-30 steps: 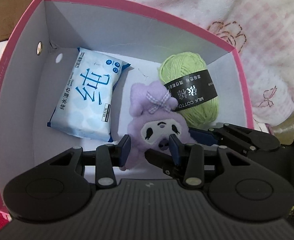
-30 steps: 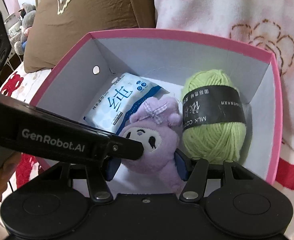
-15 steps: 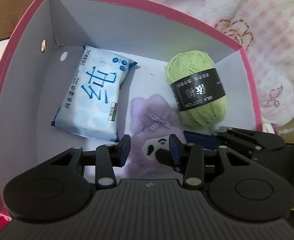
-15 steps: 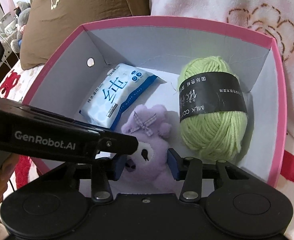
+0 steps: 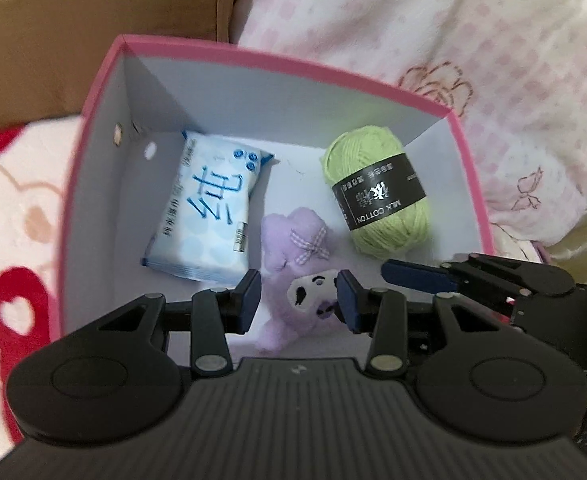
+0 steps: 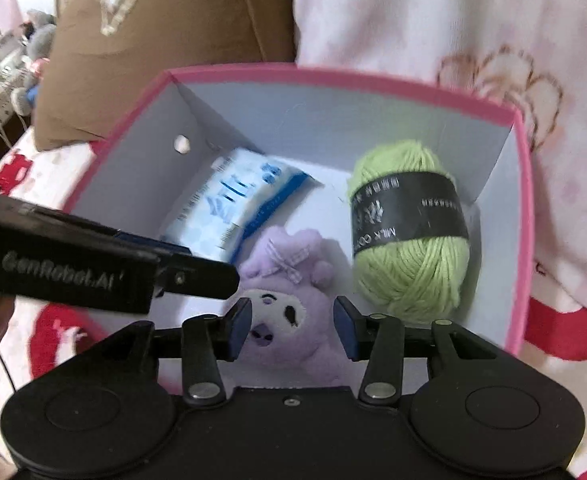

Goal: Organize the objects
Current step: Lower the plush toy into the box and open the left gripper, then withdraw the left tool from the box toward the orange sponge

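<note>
While your left gripper (image 5: 299,300) and right gripper (image 6: 292,328) hover narrowly parted, the right's jaws just reopening, empty, the purple plush (image 5: 297,256) lies in the pink box (image 5: 293,64) beneath.

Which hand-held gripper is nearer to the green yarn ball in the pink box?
Right. The right hand-held gripper sits just beside the green yarn ball, over the purple plush toy. The left hand-held gripper sits further away, across the toy.

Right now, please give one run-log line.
box: wipes, plush, yarn inside | left gripper: open | right gripper: jaws just opening, plush between, unpinched
</note>
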### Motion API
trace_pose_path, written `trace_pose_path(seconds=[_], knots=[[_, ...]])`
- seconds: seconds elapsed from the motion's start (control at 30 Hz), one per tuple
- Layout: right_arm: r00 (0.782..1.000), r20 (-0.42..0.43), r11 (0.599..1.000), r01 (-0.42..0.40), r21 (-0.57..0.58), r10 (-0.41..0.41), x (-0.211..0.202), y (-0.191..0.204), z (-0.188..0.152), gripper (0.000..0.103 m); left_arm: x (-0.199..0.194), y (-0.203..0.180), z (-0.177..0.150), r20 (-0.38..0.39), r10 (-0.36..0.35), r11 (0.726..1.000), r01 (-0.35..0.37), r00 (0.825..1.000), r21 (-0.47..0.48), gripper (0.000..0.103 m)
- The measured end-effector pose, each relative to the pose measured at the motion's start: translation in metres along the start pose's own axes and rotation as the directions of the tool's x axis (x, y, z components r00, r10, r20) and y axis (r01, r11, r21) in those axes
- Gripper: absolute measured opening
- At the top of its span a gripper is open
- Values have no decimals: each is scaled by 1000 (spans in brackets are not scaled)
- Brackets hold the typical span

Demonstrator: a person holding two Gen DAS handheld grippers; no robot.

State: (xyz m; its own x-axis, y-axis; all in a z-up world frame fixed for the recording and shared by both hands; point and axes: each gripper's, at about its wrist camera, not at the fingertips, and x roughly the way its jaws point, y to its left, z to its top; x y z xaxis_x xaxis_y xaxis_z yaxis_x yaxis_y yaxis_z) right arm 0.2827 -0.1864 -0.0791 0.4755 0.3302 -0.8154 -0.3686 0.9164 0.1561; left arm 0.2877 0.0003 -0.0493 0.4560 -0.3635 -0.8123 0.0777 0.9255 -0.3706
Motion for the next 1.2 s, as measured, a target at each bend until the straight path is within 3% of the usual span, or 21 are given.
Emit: trace_pose_path(seconds=[0.2,0.3,0.43,0.57,0.8,0.87,0.97,1.2], knots=[[998,64,999,25,-35,-23,-41,16,1,55,-44,-7,-2,20,16,999,-17,1000,37,40],[995,90,999,31,-28,-29,-60,25,-1,56,-65,-10,-6,9,-34,999,34,999,33,40],[994,101,999,43,-20,-40,-78,34,-8,57,-89,-21,-15,2,-37,997,37,999,66,40],[995,98,999,-35,6,34,-85,45,-7,57,-109,-28,-18,-36,-68,994,70,997,87,40],[994,109,1000,-3,18,1,-102,64,-15,57,-142,-47,-22,-5,-47,984,47,999,174,41],[992,125,1000,9,19,-12,-112,69,-19,58,-154,-48,-32,47,-34,986,26,998,163,40],[991,129,999,16,29,-20,-123,77,-26,58,-163,-45,-45,23,-63,988,59,998,145,40],[988,155,1000,4,16,-6,-151,96,-44,58,-185,-39,-79,18,-40,992,38,999,119,40]])
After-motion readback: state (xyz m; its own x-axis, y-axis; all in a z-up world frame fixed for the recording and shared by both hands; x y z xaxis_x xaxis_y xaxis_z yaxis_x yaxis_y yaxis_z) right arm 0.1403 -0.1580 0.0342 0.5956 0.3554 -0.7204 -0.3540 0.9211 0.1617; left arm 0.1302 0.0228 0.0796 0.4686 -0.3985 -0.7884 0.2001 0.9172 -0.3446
